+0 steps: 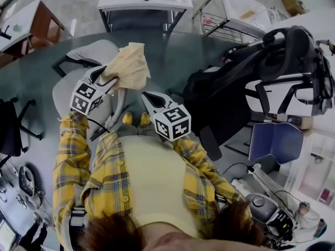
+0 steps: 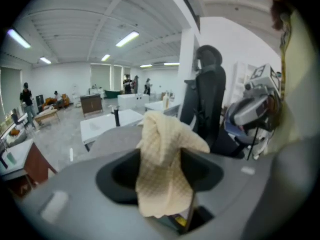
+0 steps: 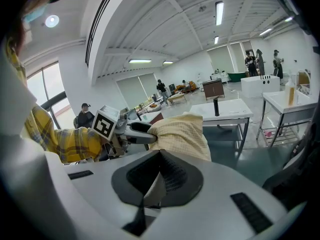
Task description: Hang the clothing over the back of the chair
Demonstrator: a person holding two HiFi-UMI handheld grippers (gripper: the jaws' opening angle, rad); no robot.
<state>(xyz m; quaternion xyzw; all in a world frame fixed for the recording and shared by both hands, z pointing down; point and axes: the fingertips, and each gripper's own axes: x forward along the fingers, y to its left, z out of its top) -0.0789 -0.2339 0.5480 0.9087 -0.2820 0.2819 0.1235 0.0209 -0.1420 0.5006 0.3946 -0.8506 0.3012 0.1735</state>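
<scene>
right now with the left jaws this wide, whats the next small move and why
Probably ease the left gripper back off the cloth. Its jaws stand wide and the cream cloth only drapes between them, bunched above the grey chair, so backing out should let it settle. Whether it already rests on the chair back I cannot tell.

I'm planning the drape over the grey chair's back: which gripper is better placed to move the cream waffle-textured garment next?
Probably right: the right gripper is shut on an edge of the cream waffle-textured garment, while the left gripper stands open around it.
</scene>
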